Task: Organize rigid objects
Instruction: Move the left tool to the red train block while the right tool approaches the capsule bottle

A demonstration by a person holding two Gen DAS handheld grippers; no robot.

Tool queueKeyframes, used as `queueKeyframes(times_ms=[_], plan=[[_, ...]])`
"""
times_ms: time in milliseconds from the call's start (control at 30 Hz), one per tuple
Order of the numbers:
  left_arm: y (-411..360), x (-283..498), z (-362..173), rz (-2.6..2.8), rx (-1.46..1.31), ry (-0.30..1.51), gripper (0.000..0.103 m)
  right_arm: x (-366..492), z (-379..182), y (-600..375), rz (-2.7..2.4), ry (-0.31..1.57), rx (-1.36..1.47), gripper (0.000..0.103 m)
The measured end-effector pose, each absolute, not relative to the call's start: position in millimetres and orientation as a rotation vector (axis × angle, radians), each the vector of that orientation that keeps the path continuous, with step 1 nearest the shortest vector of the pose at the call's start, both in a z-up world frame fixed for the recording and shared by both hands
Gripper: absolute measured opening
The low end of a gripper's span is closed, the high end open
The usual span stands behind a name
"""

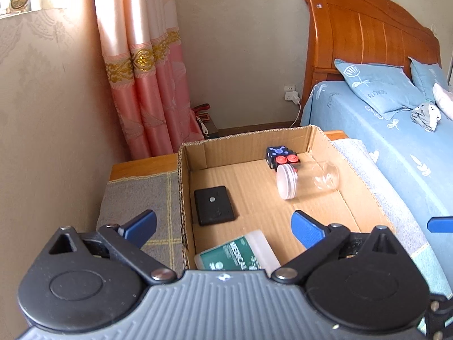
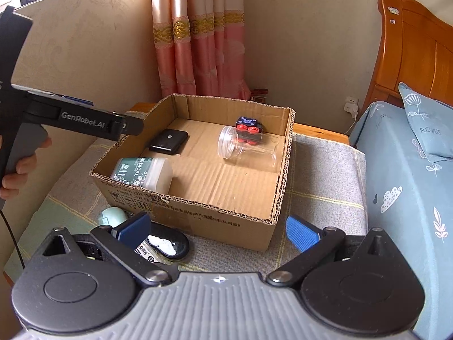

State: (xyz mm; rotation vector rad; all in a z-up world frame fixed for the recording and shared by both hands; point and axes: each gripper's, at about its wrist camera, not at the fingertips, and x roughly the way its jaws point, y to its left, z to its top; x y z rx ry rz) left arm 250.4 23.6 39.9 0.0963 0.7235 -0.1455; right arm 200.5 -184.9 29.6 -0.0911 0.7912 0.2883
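Observation:
An open cardboard box (image 2: 198, 215) (image 1: 184, 187) stands on a cloth-covered table. Inside lie a flat black case (image 2: 169, 140) (image 1: 214, 204), a white bottle labelled MEDICAL (image 2: 143, 171) (image 1: 240, 252), a clear jar with a white lid (image 2: 240, 147) (image 1: 300, 180) on its side, and a black toy block with red knobs (image 2: 249, 131) (image 1: 280, 155). My left gripper (image 1: 223, 226) is open and empty over the box's near left edge. My right gripper (image 2: 218, 231) is open and empty in front of the box. A pale green item (image 2: 113, 216) and a black glossy object (image 2: 170, 245) lie by the box's front.
The grey checked cloth (image 2: 320, 187) covers the table. A bed with blue bedding (image 2: 410, 198) and a wooden headboard (image 1: 368, 34) stands to the right. A pink curtain (image 1: 153, 85) and the wall are behind. The left gripper's body (image 2: 70, 119) reaches in from the left.

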Motion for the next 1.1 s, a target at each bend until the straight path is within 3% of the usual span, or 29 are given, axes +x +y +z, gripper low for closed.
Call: queueKeyframes(times_ms=[500,1100], plan=[[18.1,159.6,-0.9,-0.281,0.097,0.775,0.102,196.9,-44.7,-181.7,0.152,0.966,-0.005,0.103],[1.8,118.8,-41.2,-0.426,0.108,0.864,0.102,127.6,-60.9,-221.3,0.074,0.956,-0.077,0.103]])
